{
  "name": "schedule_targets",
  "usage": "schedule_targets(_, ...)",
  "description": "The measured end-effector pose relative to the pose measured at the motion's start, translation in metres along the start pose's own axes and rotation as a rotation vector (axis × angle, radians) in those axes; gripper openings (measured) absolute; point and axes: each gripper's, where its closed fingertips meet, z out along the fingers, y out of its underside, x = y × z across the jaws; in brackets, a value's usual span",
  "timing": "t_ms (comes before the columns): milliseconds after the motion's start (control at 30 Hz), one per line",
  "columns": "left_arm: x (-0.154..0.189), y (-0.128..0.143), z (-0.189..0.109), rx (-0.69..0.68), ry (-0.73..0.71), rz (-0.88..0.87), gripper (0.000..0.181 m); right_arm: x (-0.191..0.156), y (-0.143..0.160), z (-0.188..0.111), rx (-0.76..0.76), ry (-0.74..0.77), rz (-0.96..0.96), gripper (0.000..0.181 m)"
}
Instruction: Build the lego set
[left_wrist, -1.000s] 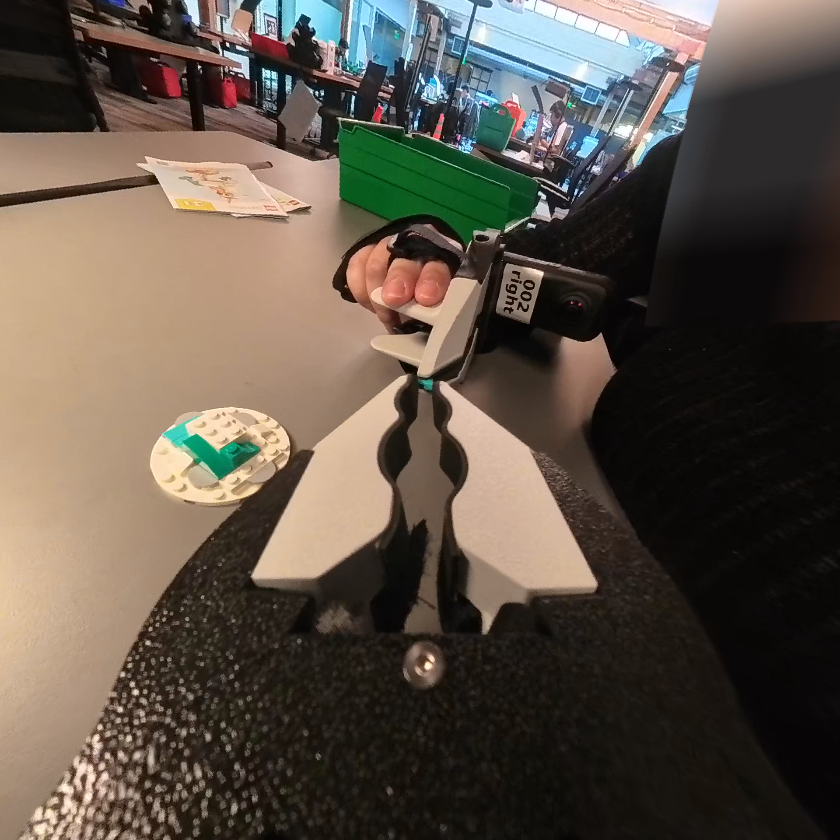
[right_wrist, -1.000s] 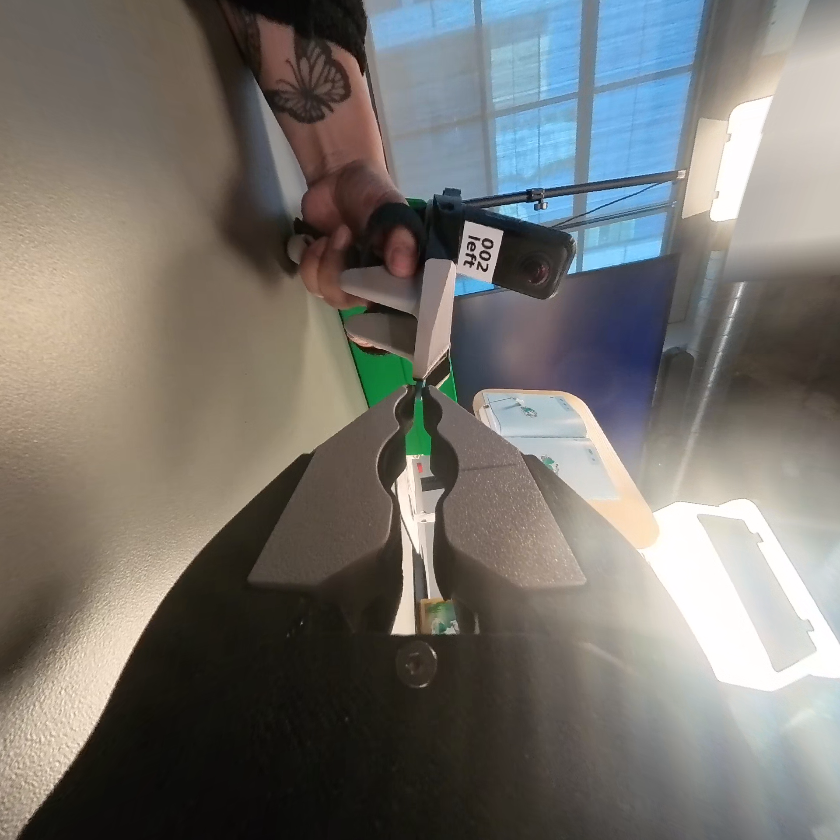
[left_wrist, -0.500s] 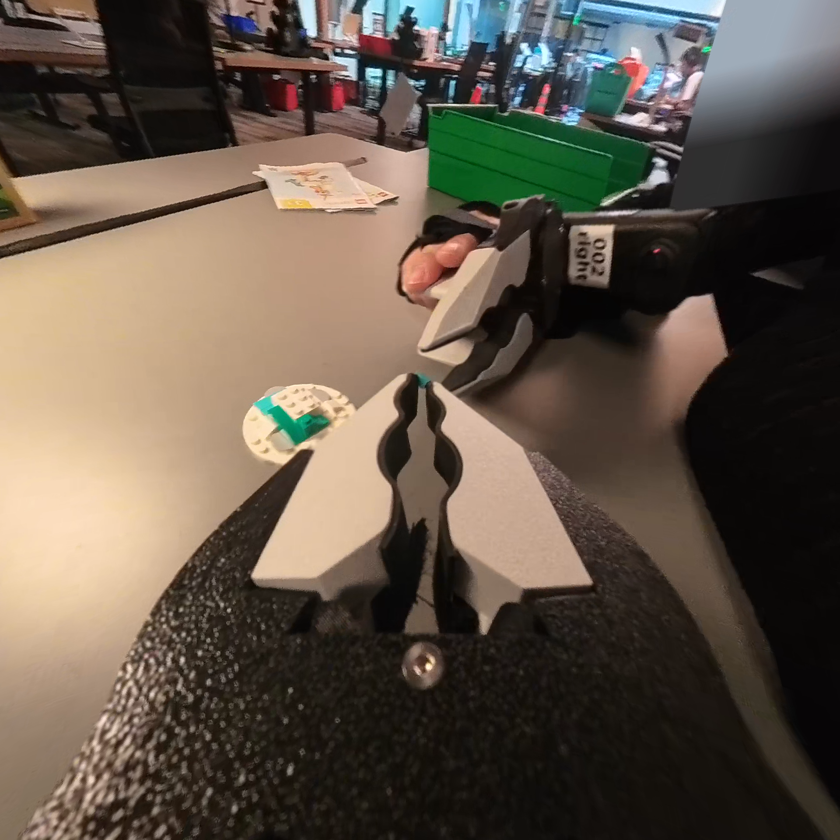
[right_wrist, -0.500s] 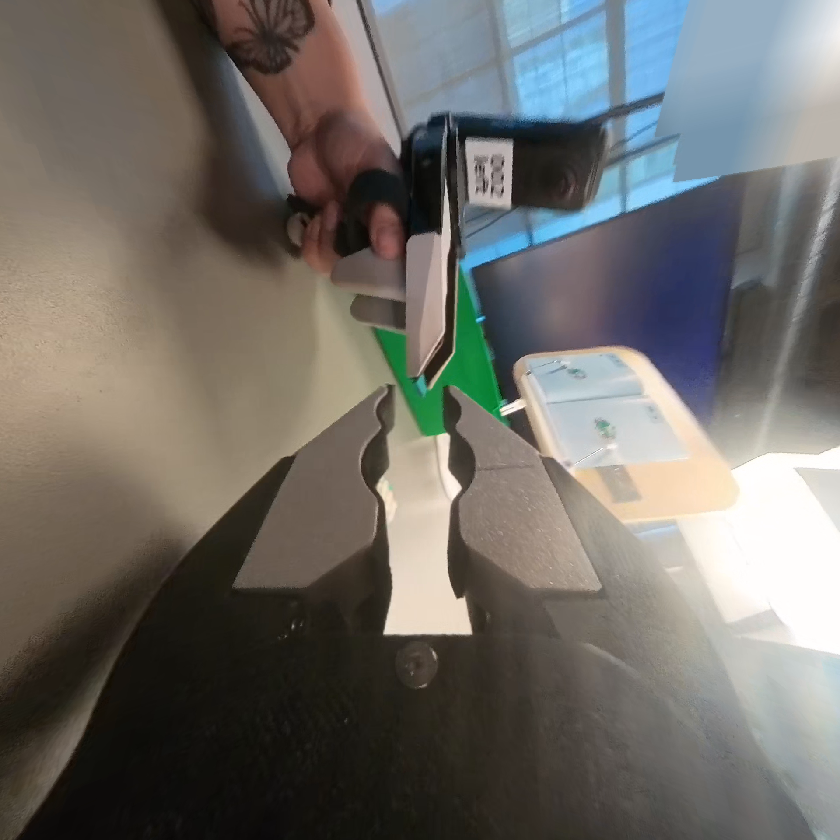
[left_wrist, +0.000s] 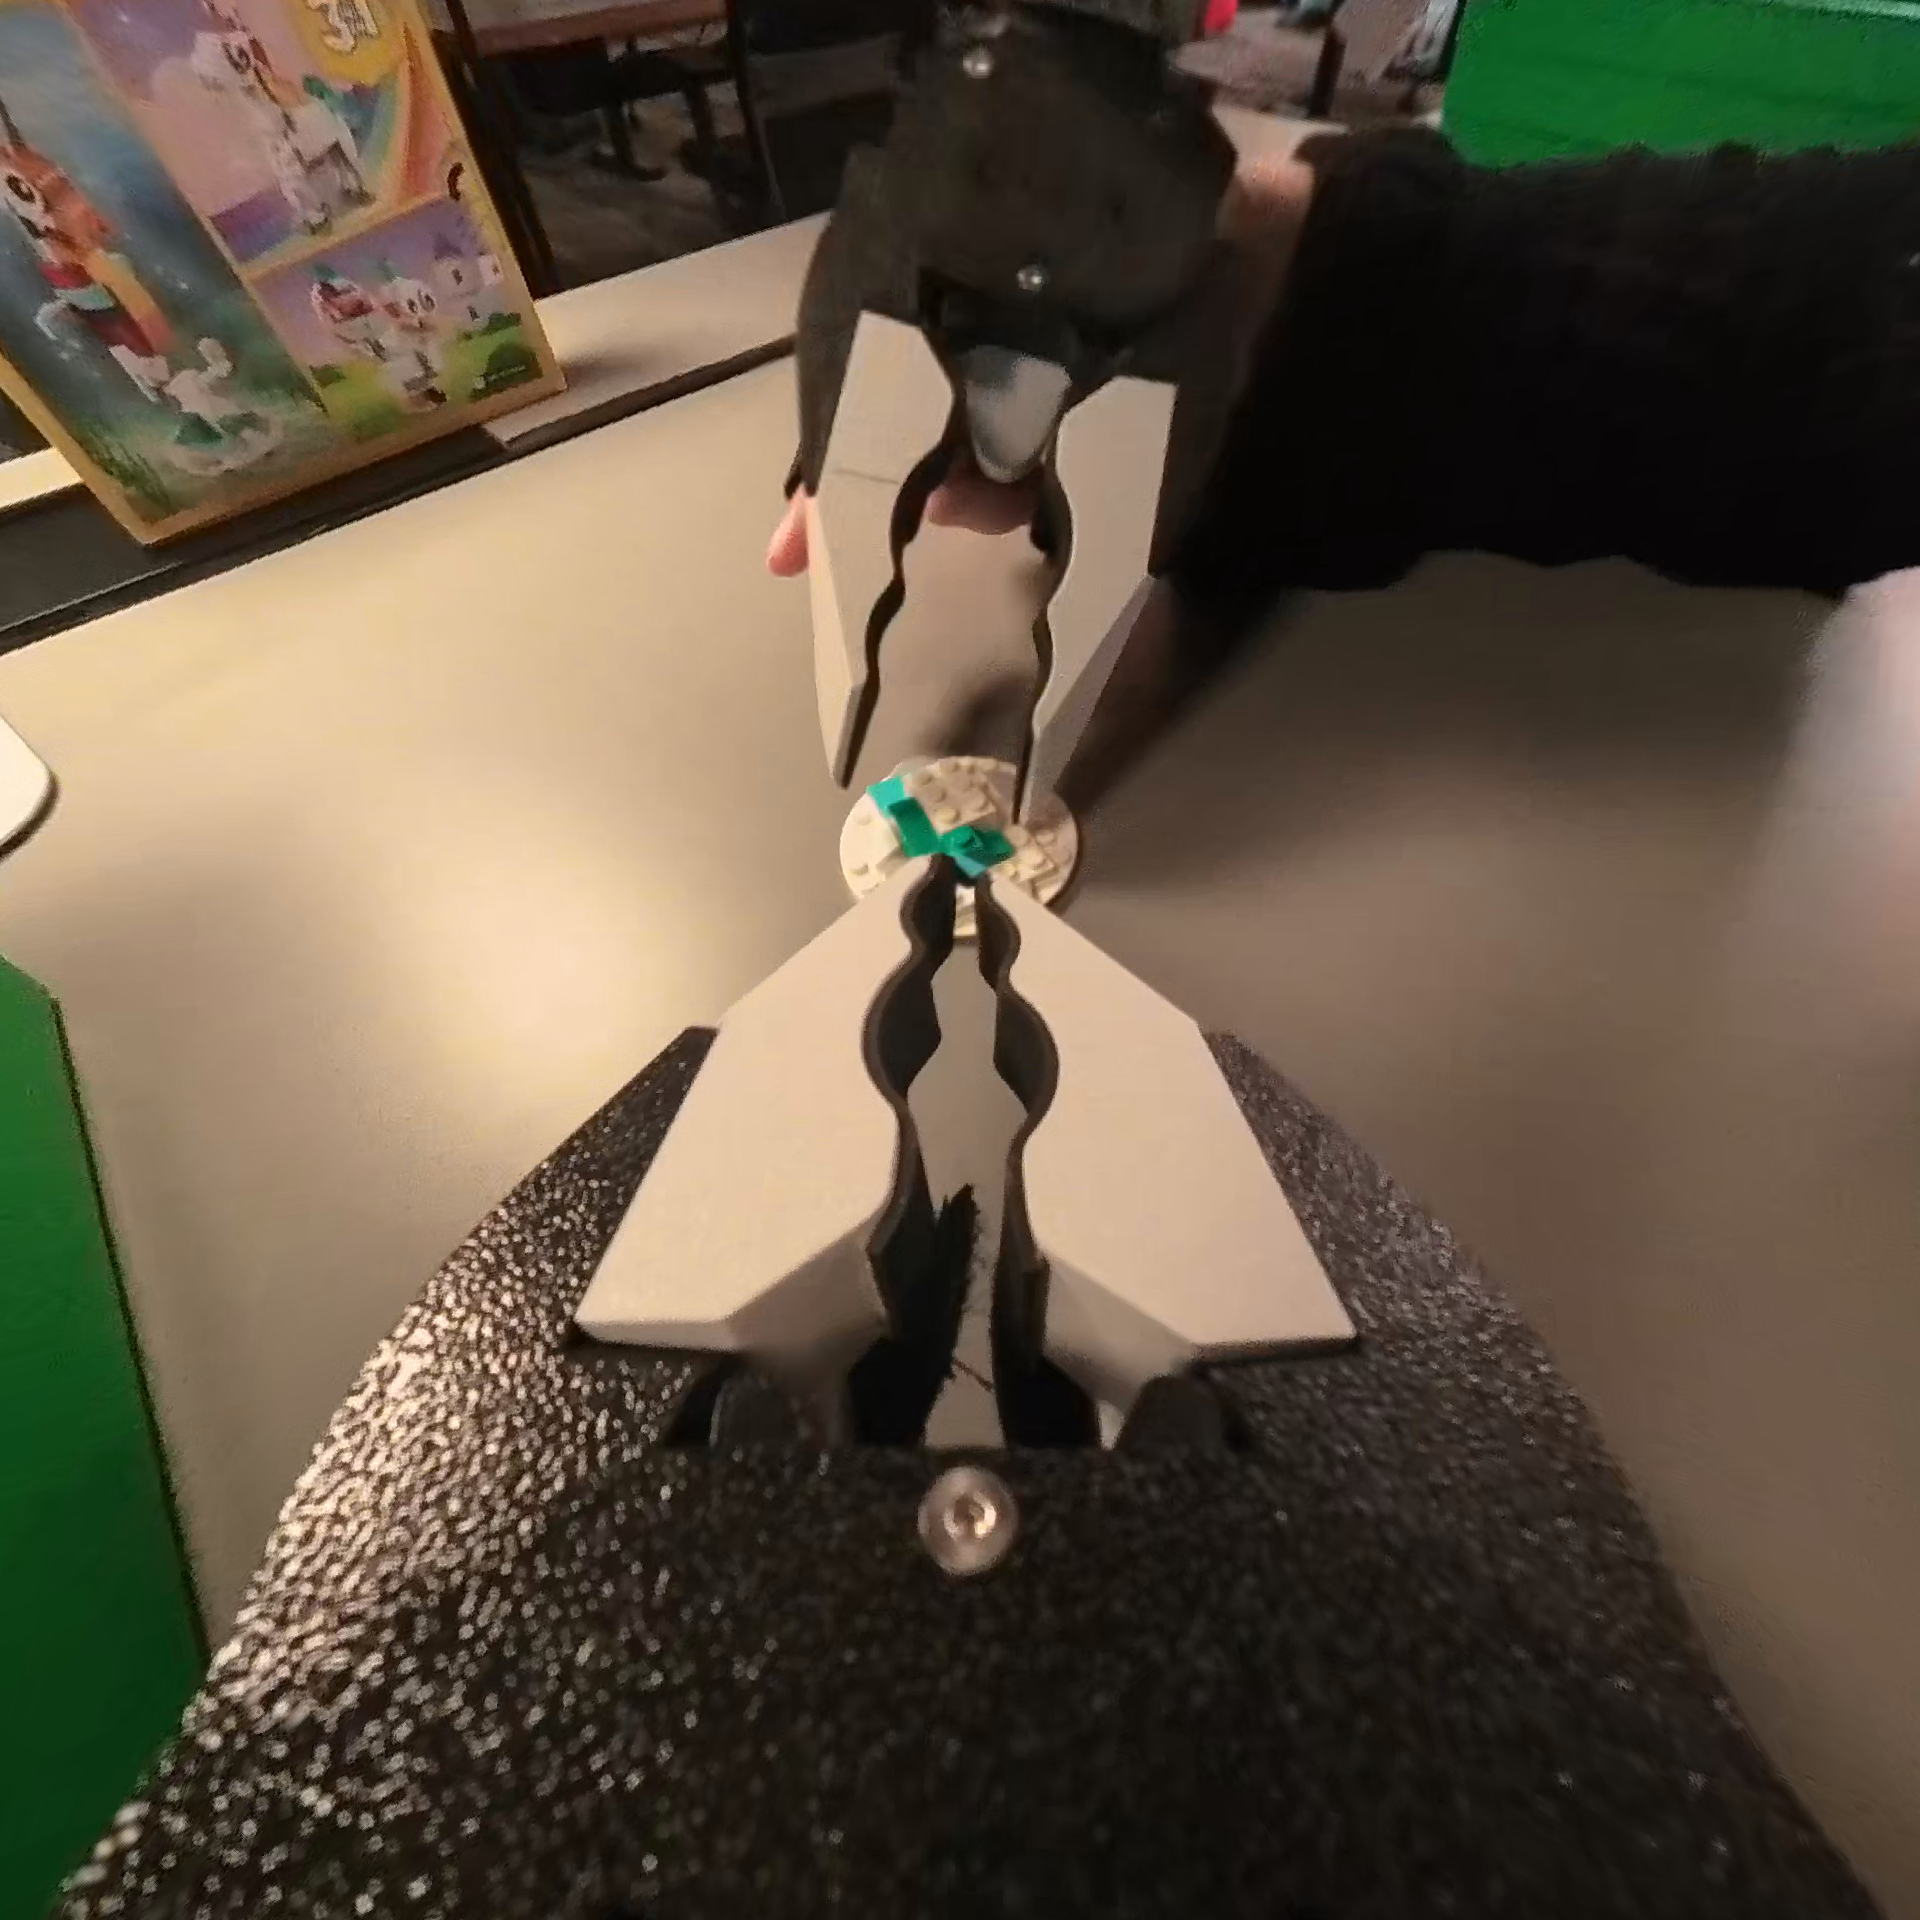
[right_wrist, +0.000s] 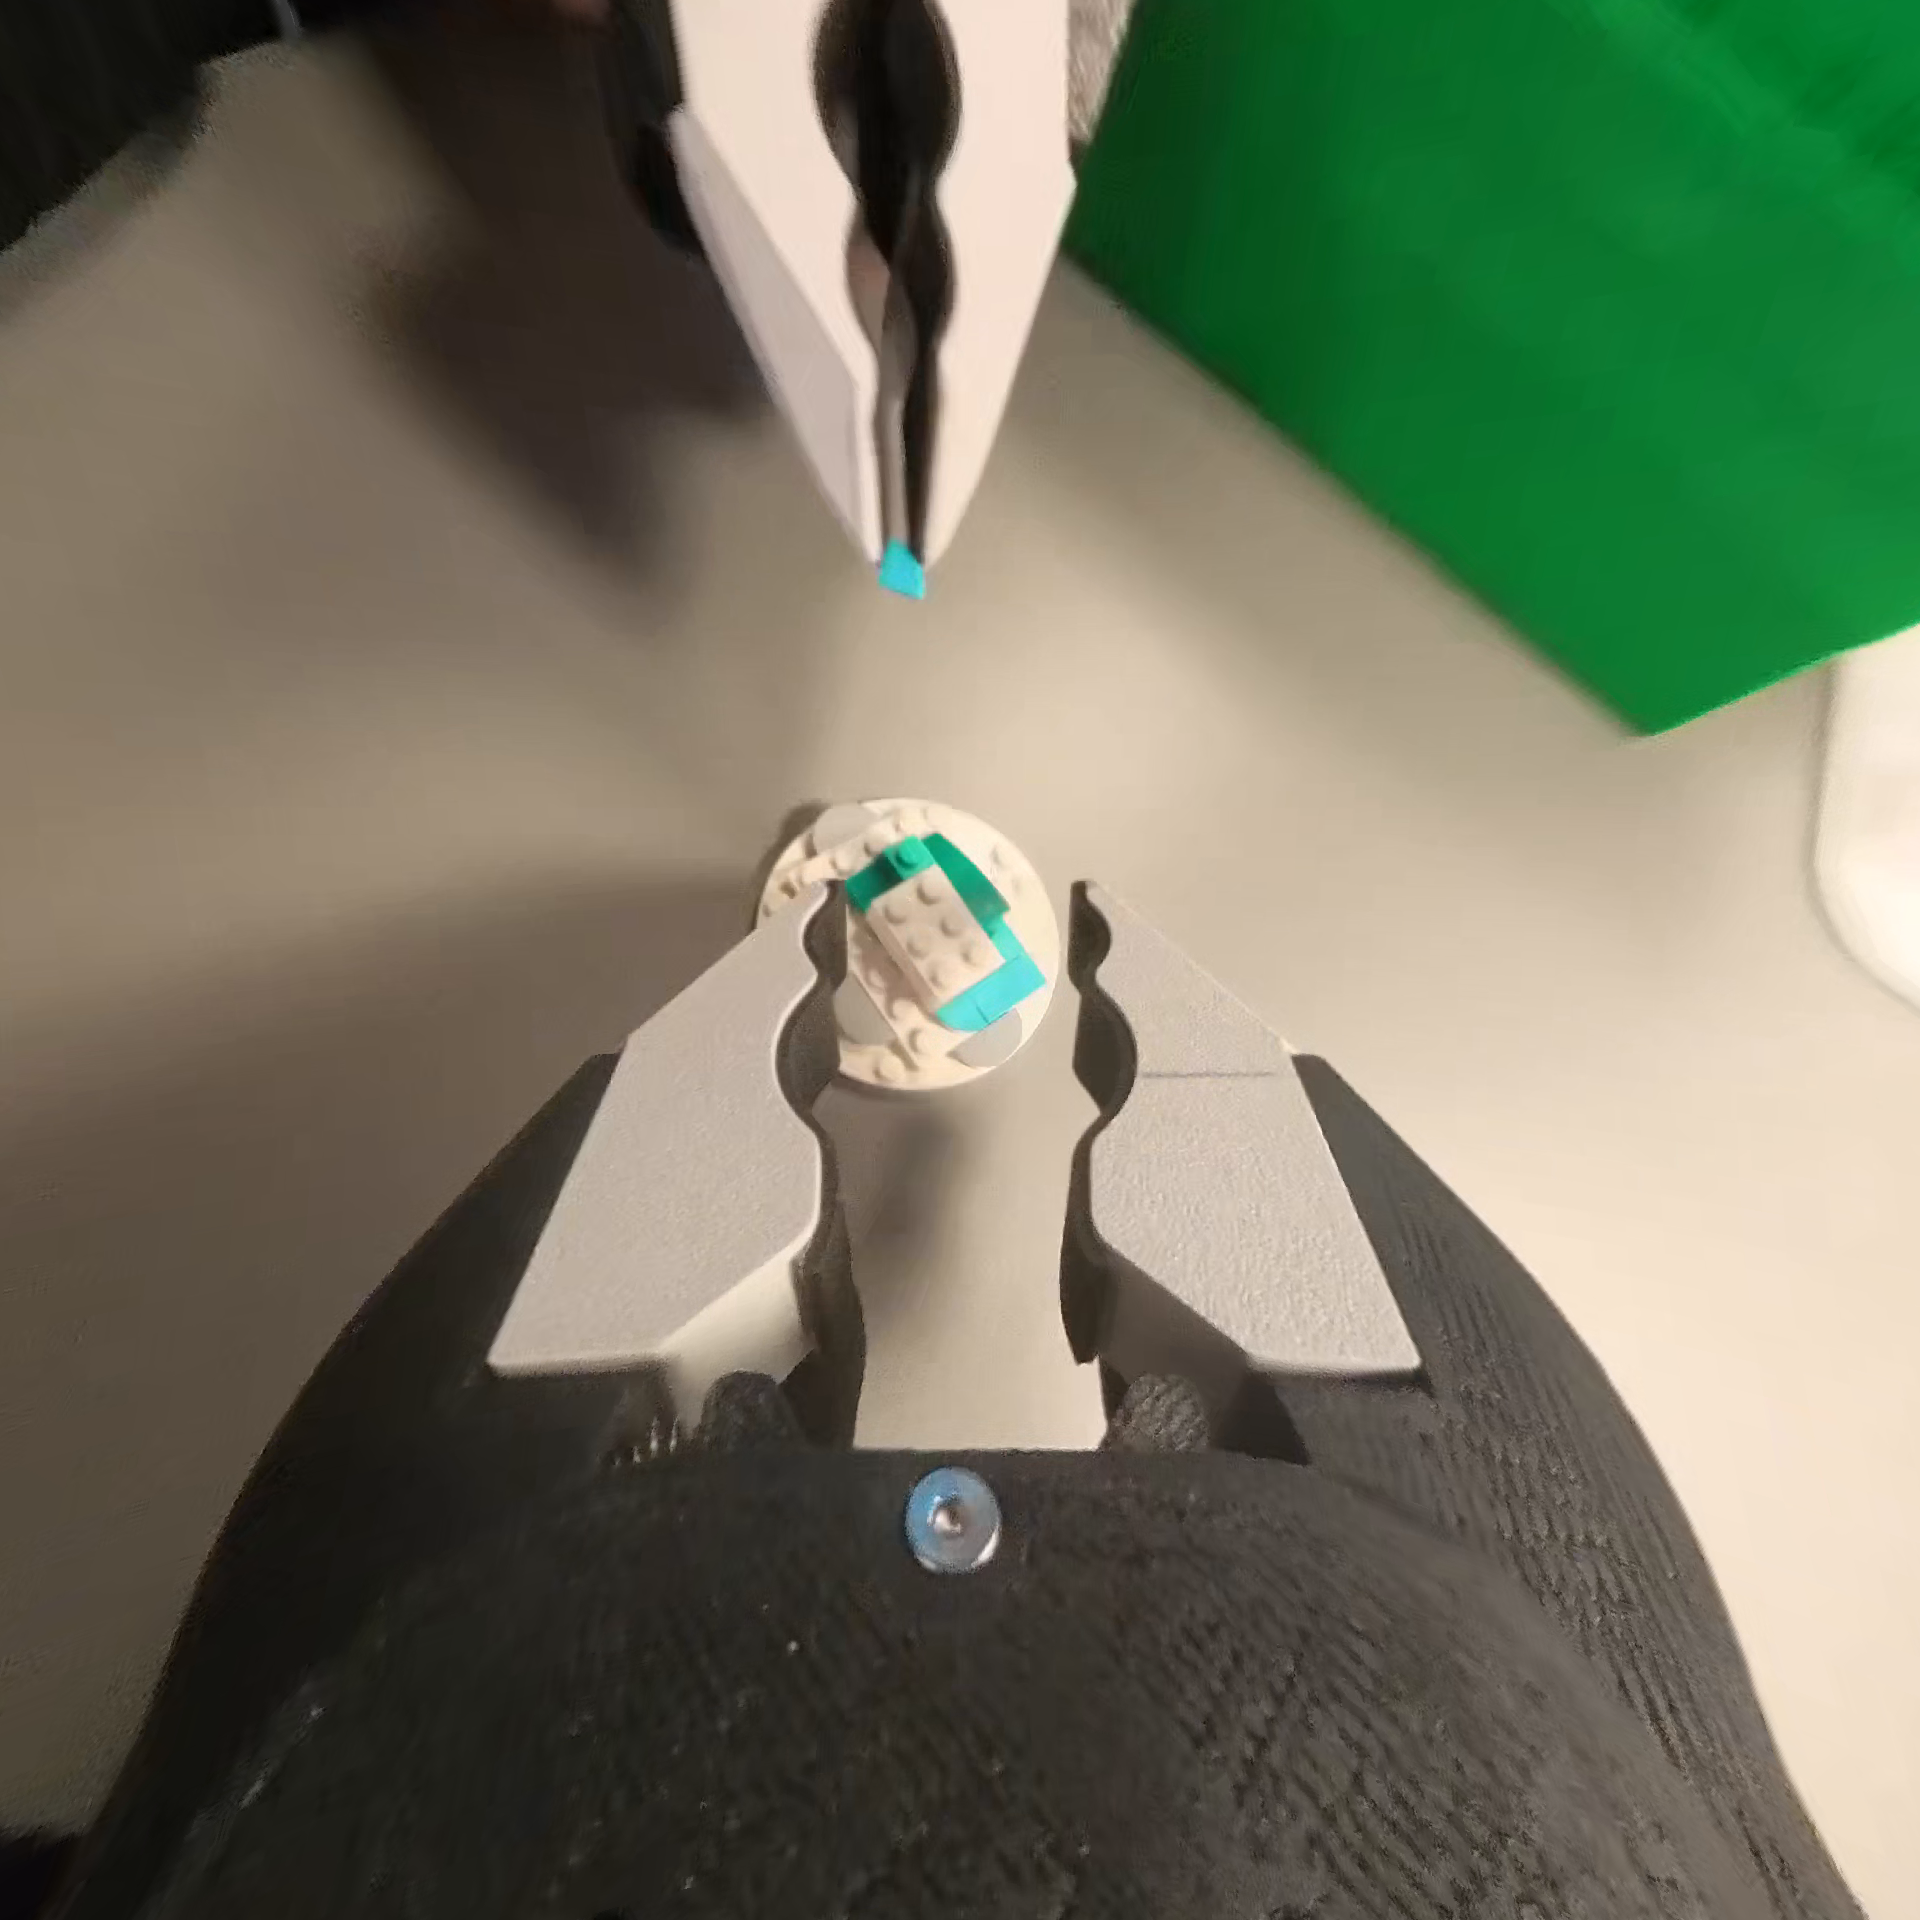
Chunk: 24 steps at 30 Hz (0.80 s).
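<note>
round plate (right_wrist: 821, 868): white | bricks (right_wrist: 982, 899): teal, white | bin (right_wrist: 1507, 312): green | table (right_wrist: 1351, 883): grey

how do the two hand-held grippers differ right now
The left hand-held gripper is shut on a small teal piece; the right hand-held gripper is open and holds nothing.

The left hand-held gripper hangs clear of the round white build, while the right hand-held gripper's fingertips straddle the build close to the table.

Both have pale grey fingers with wavy inner edges, and both point at the build.

I note a grey worktop (left_wrist: 416, 727); a green bin (right_wrist: 1507, 343) at its far edge; a second green bin (left_wrist: 62, 1351) near left.
</note>
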Motion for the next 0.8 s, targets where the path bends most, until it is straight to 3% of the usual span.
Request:
schedule_targets(100,0.000,0.004,0.004,-0.031,-0.017,0.005,0.001,-0.003,0.004,0.002,-0.002,-0.103,0.062,0.035)
schedule_targets(267,0.001,0.006,0.010,-0.050,-0.016,-0.014,0.001,-0.010,0.010,-0.001,-0.014,-0.071,0.171,0.027)
schedule_targets(667,0.002,0.004,0.019,-0.053,-0.053,-0.003,0.001,-0.021,0.010,-0.006,-0.027,0.422,0.489,0.026)
schedule_targets(800,0.001,0.004,0.020,-0.051,-0.066,0.012,0.001,-0.024,0.010,-0.006,-0.046,0.491,0.512,0.026)
